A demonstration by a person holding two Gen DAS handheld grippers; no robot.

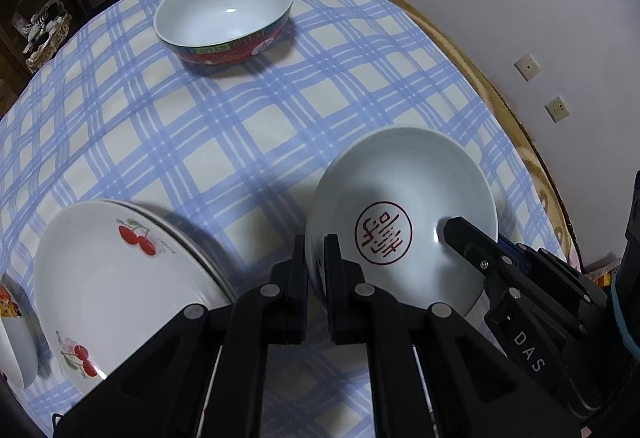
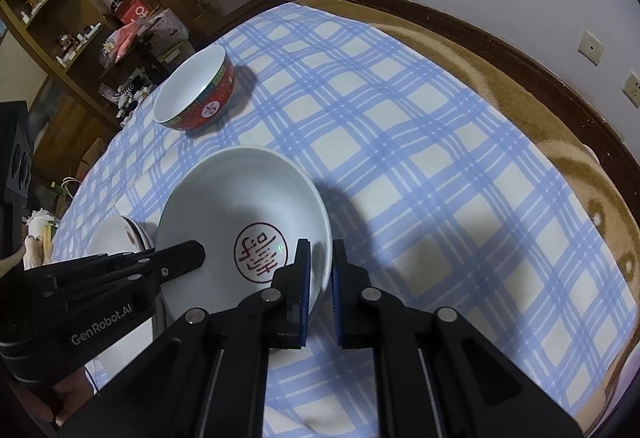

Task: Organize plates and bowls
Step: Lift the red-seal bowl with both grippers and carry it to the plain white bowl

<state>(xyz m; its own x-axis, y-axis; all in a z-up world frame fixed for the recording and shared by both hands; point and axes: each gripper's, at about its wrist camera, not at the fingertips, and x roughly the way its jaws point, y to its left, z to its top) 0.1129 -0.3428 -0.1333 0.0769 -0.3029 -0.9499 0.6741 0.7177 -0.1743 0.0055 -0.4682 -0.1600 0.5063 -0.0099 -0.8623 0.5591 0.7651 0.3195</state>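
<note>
at the far left, a stack of white ceramic plates with red cherry prints (image 1: 120, 290) is seen on the blue-and-white checked tablecloth (image 1: 224, 142). just to its right, a white glazed bowl with a red circular seal character inside (image 1: 404, 214) is held tilted, apart from the stack. its left rim is pinched by the left gripper (image 1: 316, 262), one finger inside and one outside; its right rim is clamped likewise by the right gripper (image 2: 320, 270). the stack is judged nearer the left gripper. farther back, a red-sided bowl with a green rim band (image 1: 226, 16) stands upright. "das" and "genrobot.ai" are read on the grippers; the seal is not deciphered.
</note>
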